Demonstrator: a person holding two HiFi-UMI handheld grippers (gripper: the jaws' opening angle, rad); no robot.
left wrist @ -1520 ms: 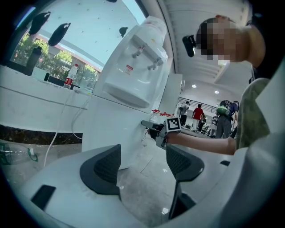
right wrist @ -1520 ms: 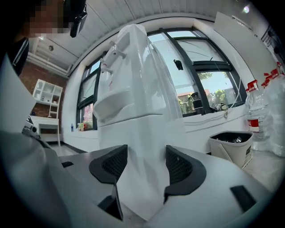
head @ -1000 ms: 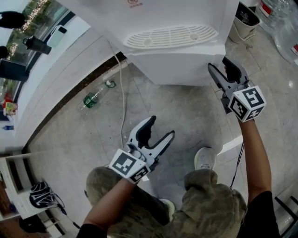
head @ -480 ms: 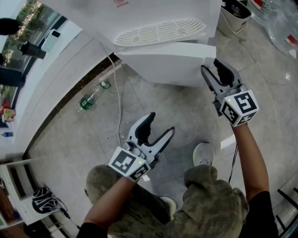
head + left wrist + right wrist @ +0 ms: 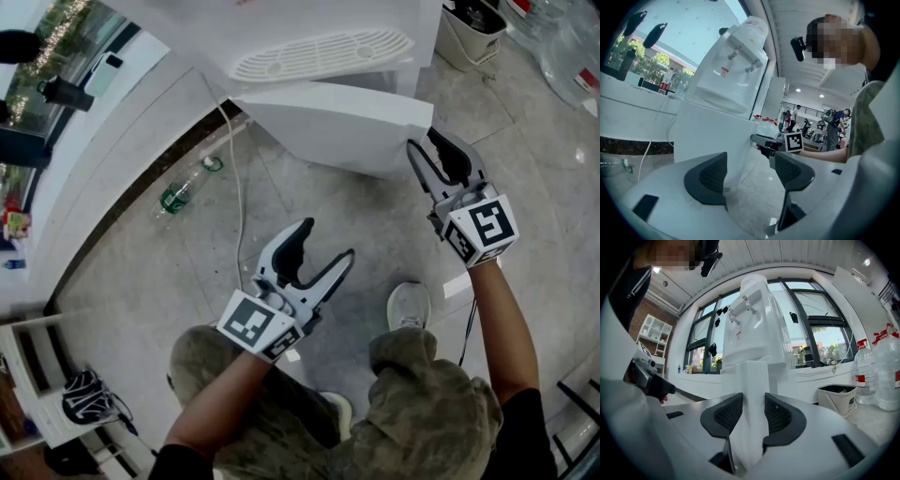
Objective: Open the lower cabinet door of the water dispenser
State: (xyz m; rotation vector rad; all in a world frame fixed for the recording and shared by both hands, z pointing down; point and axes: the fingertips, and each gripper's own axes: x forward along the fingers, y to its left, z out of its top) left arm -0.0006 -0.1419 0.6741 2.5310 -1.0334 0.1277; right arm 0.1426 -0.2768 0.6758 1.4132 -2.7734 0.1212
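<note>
The white water dispenser (image 5: 319, 28) stands at the top of the head view. Its lower cabinet door (image 5: 337, 127) hangs partly swung out from the body. My right gripper (image 5: 429, 141) sits at the door's free right edge. In the right gripper view the door's edge (image 5: 752, 380) runs between the two pads, and the closing jaws (image 5: 753, 416) press on it from both sides. My left gripper (image 5: 326, 241) hovers open over the floor in front of the dispenser, holding nothing. In the left gripper view its pads (image 5: 710, 176) stand wide apart, facing the door (image 5: 712, 136).
A green bottle (image 5: 183, 192) lies on the floor left of the dispenser beside a white cable (image 5: 239, 216). A waste bin (image 5: 473, 33) and large water bottles (image 5: 881, 376) stand to the right. The person's shoe (image 5: 412, 314) is below the door.
The door has swung further out from the dispenser. My right gripper came along with its edge and its jaws narrowed onto it. The left gripper stayed put.
</note>
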